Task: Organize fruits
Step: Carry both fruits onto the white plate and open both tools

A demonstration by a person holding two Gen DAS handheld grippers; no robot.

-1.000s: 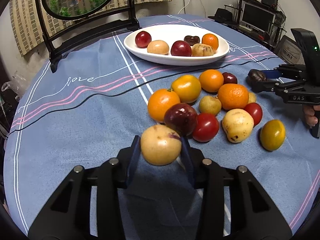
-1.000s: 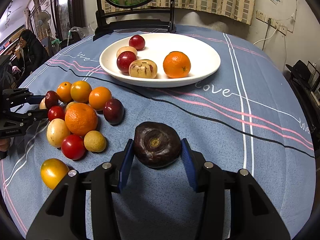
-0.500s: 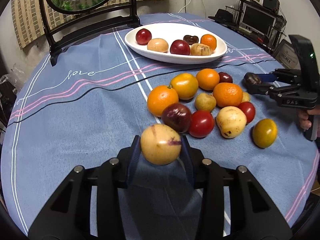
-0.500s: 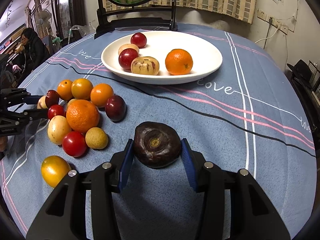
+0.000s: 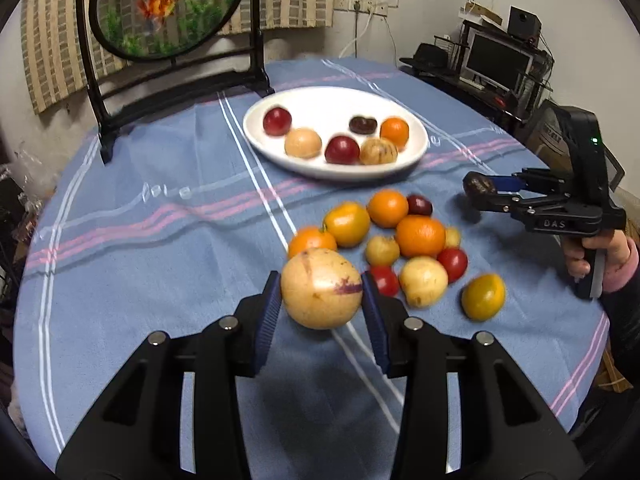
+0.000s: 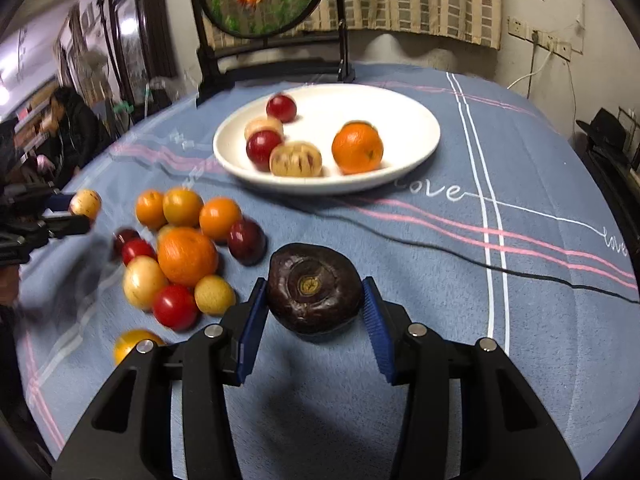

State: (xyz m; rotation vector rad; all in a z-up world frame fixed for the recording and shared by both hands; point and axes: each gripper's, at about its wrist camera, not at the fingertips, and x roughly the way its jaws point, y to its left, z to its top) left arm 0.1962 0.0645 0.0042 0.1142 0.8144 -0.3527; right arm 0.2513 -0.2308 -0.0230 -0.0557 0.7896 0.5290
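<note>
My left gripper (image 5: 322,312) is shut on a pale yellow fruit with a purple streak (image 5: 321,288), held above the blue cloth in front of the loose fruit pile (image 5: 400,240). My right gripper (image 6: 314,312) is shut on a dark purple fruit (image 6: 314,288); in the left wrist view the same right gripper (image 5: 482,194) shows at the right with that dark fruit (image 5: 478,185) in it. A white plate (image 5: 416,148) at the back holds several fruits, among them an orange (image 6: 357,147) and a red one (image 6: 263,148). The left gripper with its yellow fruit (image 6: 85,203) appears at the right wrist view's left edge.
A black stand with a round fish picture (image 5: 168,12) rises behind the plate. A hand in a pink cuff (image 5: 600,256) grips the right tool. A seated person (image 6: 72,128) is beyond the table's left side. Desk clutter and a monitor (image 5: 496,60) lie past the far right edge.
The left gripper has risen with the yellow fruit, so the pile and plate now sit farther below. The right gripper has tilted slightly and kept its dark fruit.
</note>
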